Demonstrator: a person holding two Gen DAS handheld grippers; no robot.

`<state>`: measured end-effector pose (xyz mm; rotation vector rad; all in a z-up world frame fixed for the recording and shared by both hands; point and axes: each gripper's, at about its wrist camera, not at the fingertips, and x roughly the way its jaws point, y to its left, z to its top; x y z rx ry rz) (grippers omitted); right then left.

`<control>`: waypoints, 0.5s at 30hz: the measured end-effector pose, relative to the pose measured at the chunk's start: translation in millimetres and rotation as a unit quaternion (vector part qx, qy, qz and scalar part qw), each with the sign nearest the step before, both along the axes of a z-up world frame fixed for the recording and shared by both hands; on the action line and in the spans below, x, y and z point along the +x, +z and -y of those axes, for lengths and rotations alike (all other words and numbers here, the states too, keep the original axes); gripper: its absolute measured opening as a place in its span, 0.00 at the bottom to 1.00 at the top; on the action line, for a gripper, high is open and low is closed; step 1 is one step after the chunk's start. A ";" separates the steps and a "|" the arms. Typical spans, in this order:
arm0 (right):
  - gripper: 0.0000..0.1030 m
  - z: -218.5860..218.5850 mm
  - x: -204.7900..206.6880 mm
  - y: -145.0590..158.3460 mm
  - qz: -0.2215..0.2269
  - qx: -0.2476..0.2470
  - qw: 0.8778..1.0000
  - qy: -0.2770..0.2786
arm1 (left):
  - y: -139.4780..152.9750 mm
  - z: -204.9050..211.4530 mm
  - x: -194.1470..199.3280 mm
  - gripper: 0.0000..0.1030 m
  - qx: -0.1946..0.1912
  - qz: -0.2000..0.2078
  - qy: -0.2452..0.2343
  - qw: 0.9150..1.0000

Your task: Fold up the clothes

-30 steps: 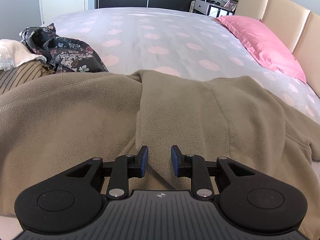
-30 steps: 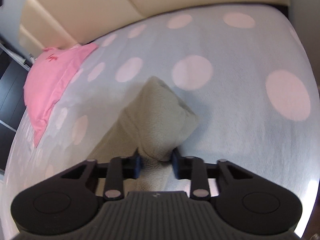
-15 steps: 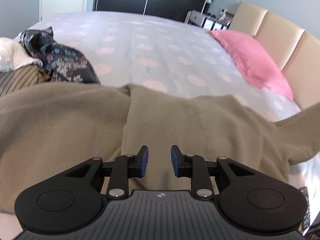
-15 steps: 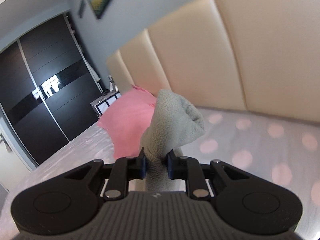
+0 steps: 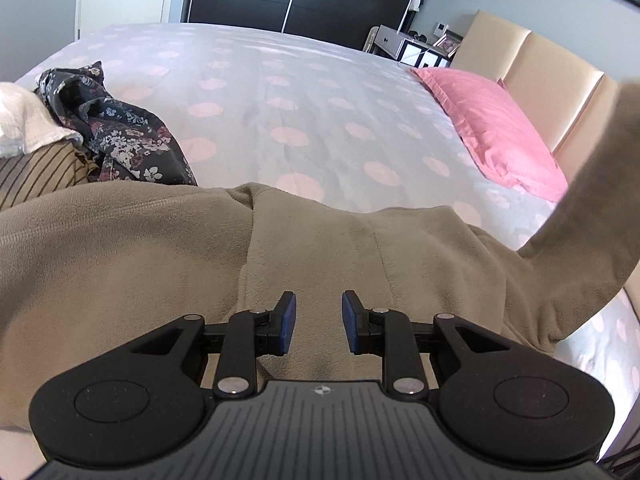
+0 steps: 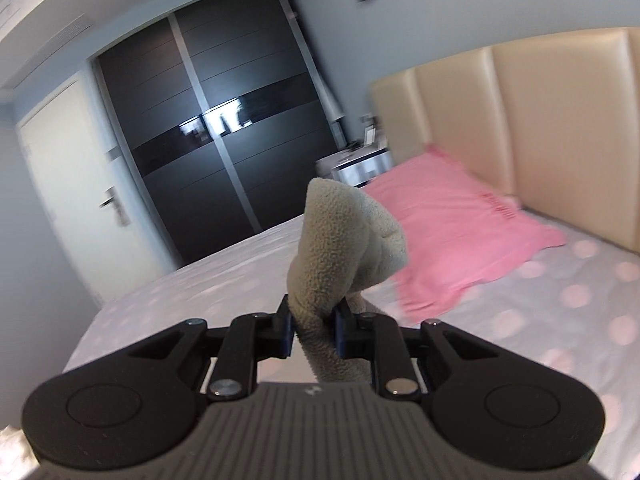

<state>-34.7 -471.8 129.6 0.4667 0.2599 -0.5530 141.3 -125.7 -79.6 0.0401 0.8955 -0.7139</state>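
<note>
At the far left of the left wrist view a pile of other clothes (image 5: 100, 128) lies on the spotted bedspread (image 5: 280, 92), apart from the work: a white piece, a striped piece and a dark flowered one. In front of it a tan fleece top (image 5: 160, 256) is spread across the near edge of the bed, with a raised fold line running down its middle. The left gripper (image 5: 319, 322) hangs just above the fleece body, its jaws apart with nothing between them; whether the fingertips brush the cloth cannot be told. To the right, one sleeve (image 5: 592, 208) rises off the bed and runs up out of the frame, passing in front of the pink pillow (image 5: 492, 120) and the padded headboard (image 5: 560, 92). In the right wrist view the right gripper (image 6: 313, 330) is clamped on the bunched end of that sleeve (image 6: 340, 240), which stands up above the pads and trails down below them; the background is blurred, consistent with a fast swing. Judgement: the step in hand is folding the right sleeve inward over the body. The next move calls for carrying the sleeve end across and laying it flat on the chest before letting go, while the left gripper presses the body down so that the garment does not drag along. The fleece is thick and limp and may bunch at the shoulder.
</note>
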 end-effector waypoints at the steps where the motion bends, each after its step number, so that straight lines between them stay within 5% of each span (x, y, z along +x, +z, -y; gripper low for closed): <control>1: 0.21 -15.6 13.3 -4.0 0.001 0.003 1.000 0.016 | 1.1 -0.4 1.1 0.21 0.000 -0.001 0.003 1.000; 9: 0.21 -121.4 98.8 -51.3 -0.005 0.023 0.994 0.109 | 14.7 -22.6 19.7 0.21 -0.011 -0.006 0.042 0.999; 15: 0.21 -184.9 135.5 -115.8 -0.070 0.023 0.980 0.182 | 16.3 -47.9 37.3 0.21 -0.018 -0.012 0.083 0.996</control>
